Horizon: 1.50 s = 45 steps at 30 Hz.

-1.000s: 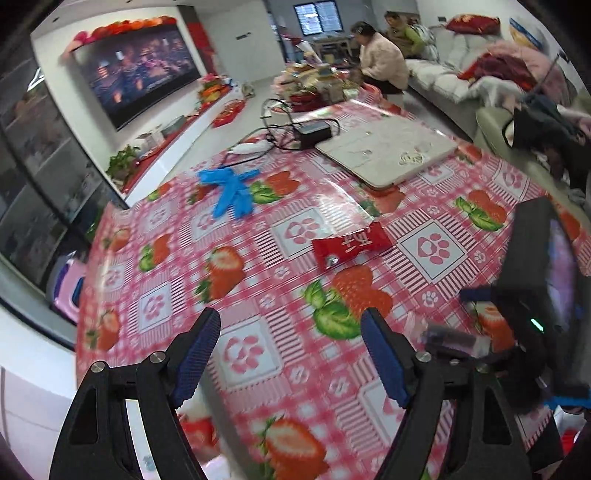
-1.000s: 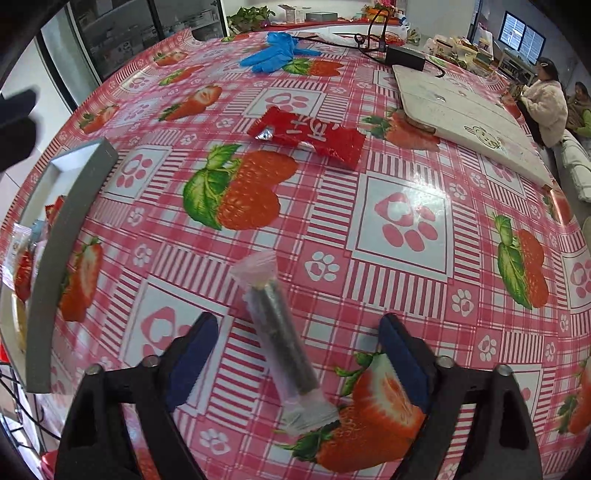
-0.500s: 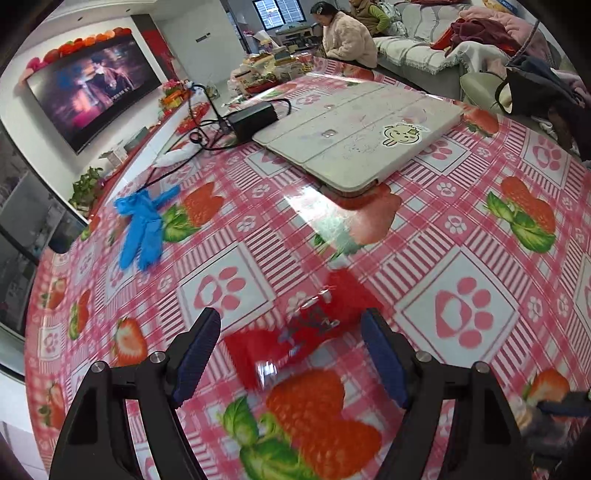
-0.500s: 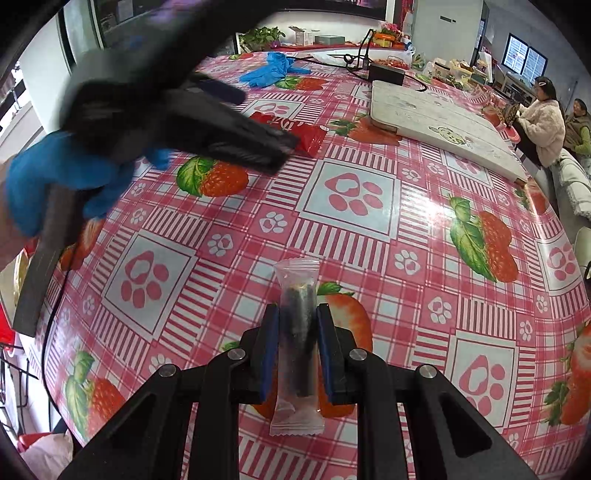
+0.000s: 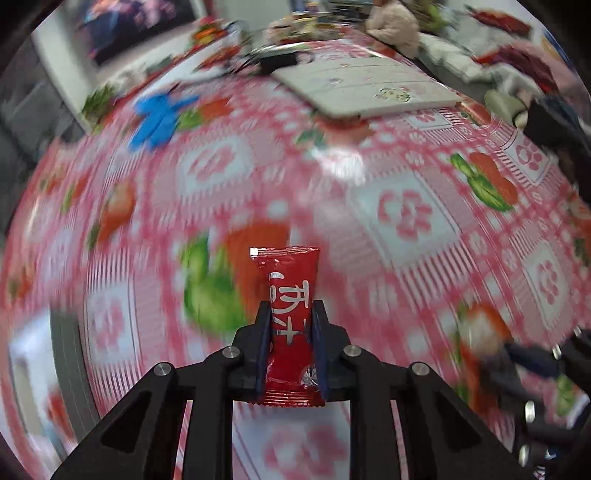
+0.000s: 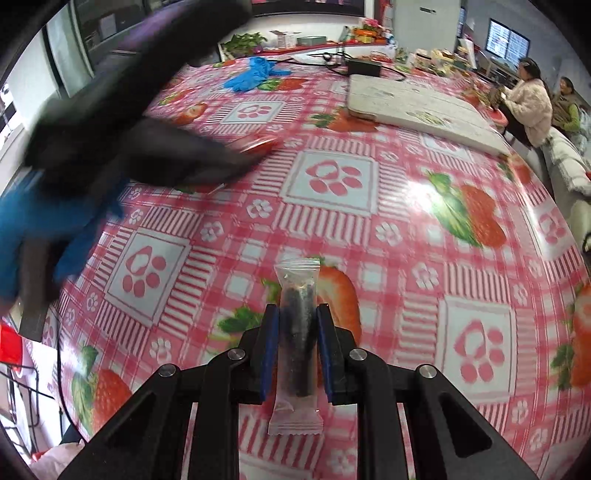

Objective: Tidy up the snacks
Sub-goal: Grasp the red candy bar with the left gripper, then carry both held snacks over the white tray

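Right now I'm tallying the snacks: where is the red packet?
In the left wrist view, the red snack packet is clamped between the fingers of the left hand-held gripper, low centre, above the strawberry-print tablecloth.

Home living room: television (image 5: 136, 27), sofa (image 6: 565, 162), strawberry-print tablecloth (image 6: 369, 221)

Silver characters on the red snack packet (image 5: 290, 317); illegible from here.

Snack packet (image 5: 291, 314) between left gripper (image 5: 291, 314) pads, above tablecloth (image 5: 406, 221). Clear-wrapped snack bar (image 6: 297, 332) between right gripper (image 6: 297, 317) pads. Glove (image 6: 255, 74) and board (image 6: 413, 107) lie far behind, board right of glove.
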Each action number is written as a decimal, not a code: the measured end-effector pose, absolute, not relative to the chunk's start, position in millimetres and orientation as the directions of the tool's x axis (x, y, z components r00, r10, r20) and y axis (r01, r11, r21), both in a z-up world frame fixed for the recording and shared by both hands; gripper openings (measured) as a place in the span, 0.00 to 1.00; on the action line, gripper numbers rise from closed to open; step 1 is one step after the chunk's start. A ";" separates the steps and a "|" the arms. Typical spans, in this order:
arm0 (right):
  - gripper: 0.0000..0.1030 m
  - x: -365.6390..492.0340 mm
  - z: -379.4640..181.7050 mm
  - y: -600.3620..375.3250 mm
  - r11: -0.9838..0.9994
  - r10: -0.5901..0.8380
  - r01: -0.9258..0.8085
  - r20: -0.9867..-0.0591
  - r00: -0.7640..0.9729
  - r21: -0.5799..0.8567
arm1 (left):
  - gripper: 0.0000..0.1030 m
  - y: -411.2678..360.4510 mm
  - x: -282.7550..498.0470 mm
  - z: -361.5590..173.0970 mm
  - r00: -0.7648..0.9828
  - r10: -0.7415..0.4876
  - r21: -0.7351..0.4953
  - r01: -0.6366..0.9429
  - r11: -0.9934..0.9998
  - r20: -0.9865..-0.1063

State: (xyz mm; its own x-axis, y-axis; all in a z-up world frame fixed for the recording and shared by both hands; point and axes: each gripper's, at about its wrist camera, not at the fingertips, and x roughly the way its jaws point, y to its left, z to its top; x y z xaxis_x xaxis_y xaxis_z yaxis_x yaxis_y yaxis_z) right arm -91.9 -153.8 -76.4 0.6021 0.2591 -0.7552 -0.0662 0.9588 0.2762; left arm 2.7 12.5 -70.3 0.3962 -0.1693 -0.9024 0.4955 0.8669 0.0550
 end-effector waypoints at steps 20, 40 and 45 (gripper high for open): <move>0.81 -112.9 -78.8 -171.5 0.956 0.216 0.034 -0.779 0.588 0.290 | 0.86 78.4 -52.2 -79.5 0.412 -0.144 0.007 0.342 0.940 -0.900; 0.21 -109.3 -75.8 -151.9 0.970 0.197 0.014 -0.825 0.529 0.241 | 0.22 68.8 -60.9 -66.2 0.364 -0.272 -0.109 0.409 0.906 -0.891; 0.21 -121.3 -65.9 -163.5 0.908 0.347 0.011 -0.767 0.539 0.418 | 0.22 88.2 -75.4 -40.3 0.400 -0.297 -0.130 0.393 0.910 -0.867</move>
State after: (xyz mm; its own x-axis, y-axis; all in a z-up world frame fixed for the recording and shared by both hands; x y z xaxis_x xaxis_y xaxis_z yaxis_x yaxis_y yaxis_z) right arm -121.3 -163.5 -65.9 0.5393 0.3467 -0.7674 0.0110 0.9083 0.4181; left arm -75.4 88.2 -40.3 0.4001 -0.2970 -0.8670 0.3934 0.9101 -0.1302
